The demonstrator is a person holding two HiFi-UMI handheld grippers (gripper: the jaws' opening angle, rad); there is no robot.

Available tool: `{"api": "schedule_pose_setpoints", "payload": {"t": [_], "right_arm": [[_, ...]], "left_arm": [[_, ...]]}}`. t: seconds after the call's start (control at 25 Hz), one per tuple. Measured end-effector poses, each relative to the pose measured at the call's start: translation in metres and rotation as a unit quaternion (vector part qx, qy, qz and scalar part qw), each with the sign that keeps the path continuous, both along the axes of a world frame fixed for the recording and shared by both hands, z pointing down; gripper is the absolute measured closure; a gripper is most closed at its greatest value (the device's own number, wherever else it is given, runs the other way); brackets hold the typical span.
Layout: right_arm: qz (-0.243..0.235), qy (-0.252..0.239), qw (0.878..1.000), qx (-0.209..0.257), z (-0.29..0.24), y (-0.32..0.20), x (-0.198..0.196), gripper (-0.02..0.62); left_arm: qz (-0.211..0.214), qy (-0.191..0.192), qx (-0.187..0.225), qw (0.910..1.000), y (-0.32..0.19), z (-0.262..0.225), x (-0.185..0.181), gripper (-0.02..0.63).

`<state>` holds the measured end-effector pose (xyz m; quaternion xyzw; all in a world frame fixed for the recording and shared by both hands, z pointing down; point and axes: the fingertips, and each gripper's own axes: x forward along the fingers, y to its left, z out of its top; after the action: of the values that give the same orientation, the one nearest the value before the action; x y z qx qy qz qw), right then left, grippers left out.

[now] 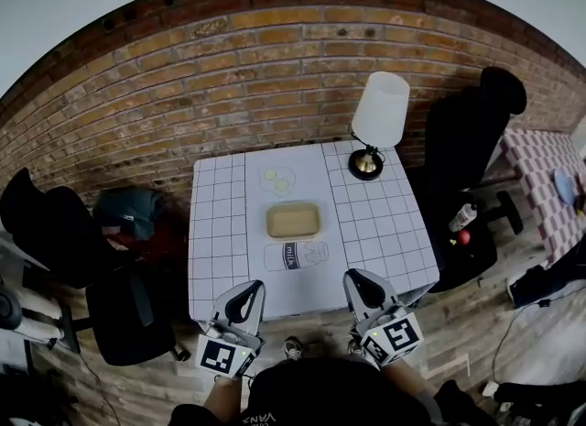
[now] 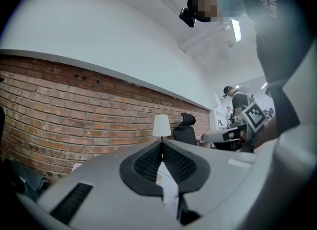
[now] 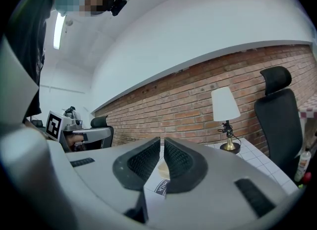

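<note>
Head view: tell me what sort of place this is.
Probably an office or lab corner: a brick wall, a black office chair beside a small table with a grid cloth, and a lamp on it.

left gripper (image 1: 248,290): grey plastic shell, dark trim round the jaws
right gripper (image 1: 358,279): same grey build, small green light
pads (image 2: 146,161): black ribbed rubber
cubes (image 1: 220,356): white, black square markers
shirt (image 1: 311,395): black, bit of white print

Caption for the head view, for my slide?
Left hand-held gripper and right hand-held gripper, both shut, before a checked table with tan tray and lamp.
</note>
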<state>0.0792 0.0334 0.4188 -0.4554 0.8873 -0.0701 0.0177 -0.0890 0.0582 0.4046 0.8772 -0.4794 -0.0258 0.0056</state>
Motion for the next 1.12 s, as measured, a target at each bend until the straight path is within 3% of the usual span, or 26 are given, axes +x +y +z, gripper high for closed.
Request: {"api": "schedule_pose_setpoints", "payload": {"t": [0.48, 0.64, 1.12], "right_arm": [[0.051, 0.002, 0.999, 0.000, 0.003, -0.004, -0.024, 0.592], [0.052, -0.003, 0.999, 0.013, -0.004, -0.007, -0.030, 0.592], [0.044, 0.020, 0.999, -0.003, 0.010, -0.046, -0.027, 0.592]], "left_arm": [[0.046, 0.003, -0.005, 0.9989, -0.018, 0.010, -0.028, 0.597], [0.053, 0.005, -0.006, 0.9986, -0.021, 0.013, -0.029, 0.597], [0.046, -0.002, -0.012, 0.9989, -0.052, 0.021, -0.028, 0.597]]}}
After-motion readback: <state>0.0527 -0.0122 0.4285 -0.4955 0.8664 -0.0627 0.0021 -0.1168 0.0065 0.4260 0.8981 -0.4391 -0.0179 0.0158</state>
